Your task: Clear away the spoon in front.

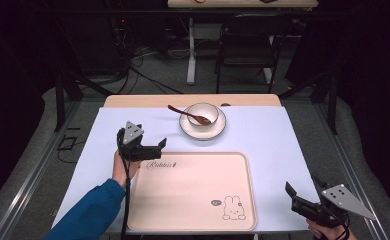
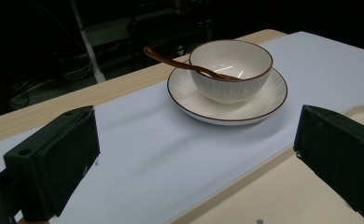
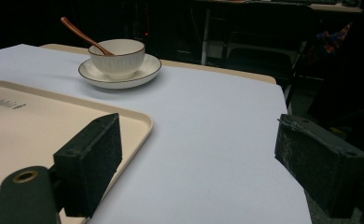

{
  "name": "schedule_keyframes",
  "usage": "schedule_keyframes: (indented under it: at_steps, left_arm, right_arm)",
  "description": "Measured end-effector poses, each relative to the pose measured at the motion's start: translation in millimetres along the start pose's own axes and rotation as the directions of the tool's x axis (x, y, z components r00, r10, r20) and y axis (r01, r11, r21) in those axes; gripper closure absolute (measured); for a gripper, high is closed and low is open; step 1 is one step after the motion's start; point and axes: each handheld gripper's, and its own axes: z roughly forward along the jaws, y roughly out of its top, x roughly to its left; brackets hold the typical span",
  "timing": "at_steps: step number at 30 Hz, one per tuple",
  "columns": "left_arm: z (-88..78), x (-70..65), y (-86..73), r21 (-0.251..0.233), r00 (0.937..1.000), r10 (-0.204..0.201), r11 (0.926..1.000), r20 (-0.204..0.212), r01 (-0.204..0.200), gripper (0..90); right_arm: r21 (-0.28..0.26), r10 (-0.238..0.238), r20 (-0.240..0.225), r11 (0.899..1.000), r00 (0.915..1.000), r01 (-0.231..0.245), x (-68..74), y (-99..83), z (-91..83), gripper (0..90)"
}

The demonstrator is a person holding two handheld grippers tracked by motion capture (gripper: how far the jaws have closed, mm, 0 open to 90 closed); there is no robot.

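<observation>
A white bowl (image 1: 203,113) with a brown rim stands on a matching saucer (image 1: 219,129) at the back middle of the table. A brown spoon (image 1: 183,112) rests in the bowl, its handle pointing back left. A beige tray (image 1: 193,190) with a rabbit drawing lies at the front. My left gripper (image 1: 155,149) is open over the tray's back left corner. It faces the bowl (image 2: 229,70), saucer (image 2: 269,100) and spoon (image 2: 171,62). My right gripper (image 1: 295,197) is open at the front right, beside the tray (image 3: 40,126), with the bowl (image 3: 117,56) far ahead.
A pale lilac mat (image 1: 268,150) covers the table, and a strip of bare wood (image 1: 133,101) shows at the back edge. A black chair (image 1: 245,45) and a table leg (image 1: 191,55) stand on the floor beyond.
</observation>
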Motion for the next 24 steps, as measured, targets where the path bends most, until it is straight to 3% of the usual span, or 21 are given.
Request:
schedule_keyframes:
  at_steps: [15,24]
  left_arm:
    - [34.2,1.2,17.7,0.003,0.9988,-0.039,0.9992,-0.031,0.039,0.3]
    - [60.1,6.6,25.0,0.016,0.992,-0.117,0.9929,-0.047,0.118,0.4]
  right_arm:
    - [-0.003,0.002,0.0,1.0,1.0,-0.002,-0.3,-0.2,-0.3,14.1]
    - [-0.006,0.002,-0.001,1.0,1.0,-0.002,-0.4,-0.4,-0.4,14.1]
